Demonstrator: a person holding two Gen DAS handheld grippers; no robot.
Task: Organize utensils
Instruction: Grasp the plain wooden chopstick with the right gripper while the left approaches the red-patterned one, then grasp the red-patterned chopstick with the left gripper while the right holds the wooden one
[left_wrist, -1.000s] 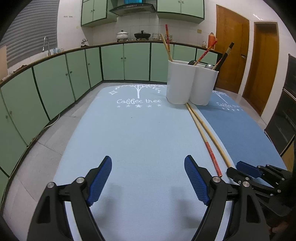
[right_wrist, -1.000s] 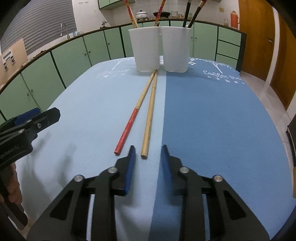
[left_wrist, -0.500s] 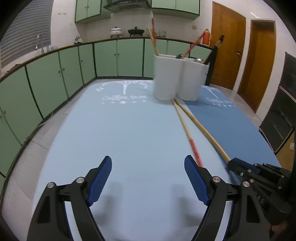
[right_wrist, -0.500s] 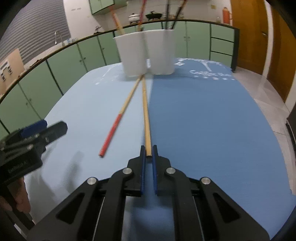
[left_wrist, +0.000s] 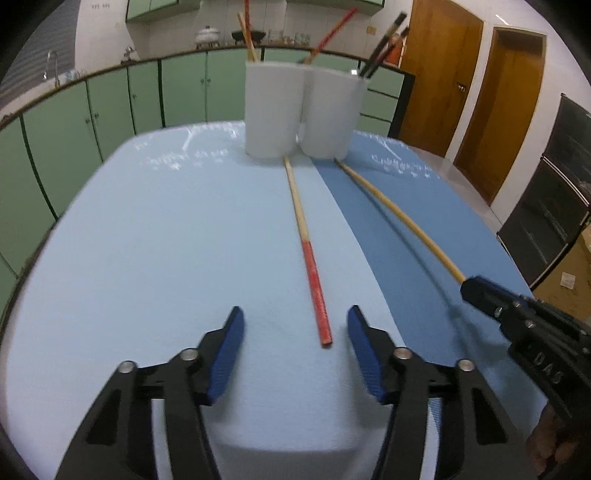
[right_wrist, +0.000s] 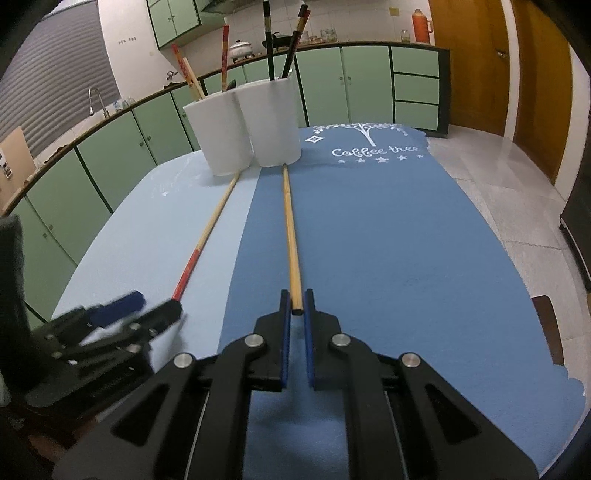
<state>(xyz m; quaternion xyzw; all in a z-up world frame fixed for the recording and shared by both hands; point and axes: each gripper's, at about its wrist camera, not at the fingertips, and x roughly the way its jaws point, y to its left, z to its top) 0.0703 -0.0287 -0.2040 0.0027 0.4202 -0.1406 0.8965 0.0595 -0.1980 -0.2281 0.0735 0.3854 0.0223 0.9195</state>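
Two long chopsticks lie on the blue table mats, pointing at two white holder cups (left_wrist: 303, 110) (right_wrist: 243, 129) that hold several chopsticks. My right gripper (right_wrist: 296, 302) is shut on the near end of the plain wooden chopstick (right_wrist: 290, 229), also in the left wrist view (left_wrist: 399, 214). My left gripper (left_wrist: 295, 328) is open, its jaws on either side of the near end of the red-tipped chopstick (left_wrist: 314, 280), not touching it. That chopstick also shows in the right wrist view (right_wrist: 199, 251).
The light blue mat (left_wrist: 147, 240) and dark blue mat (right_wrist: 406, 240) cover the table. Green kitchen cabinets (left_wrist: 92, 122) run behind it. Wooden doors (left_wrist: 443, 74) and a tiled floor (right_wrist: 498, 177) lie to the right.
My right gripper has stayed shut on the plain chopstick and swung it apart from the red-tipped one. My left gripper has moved right, bracketing the red-tipped chopstick's end.
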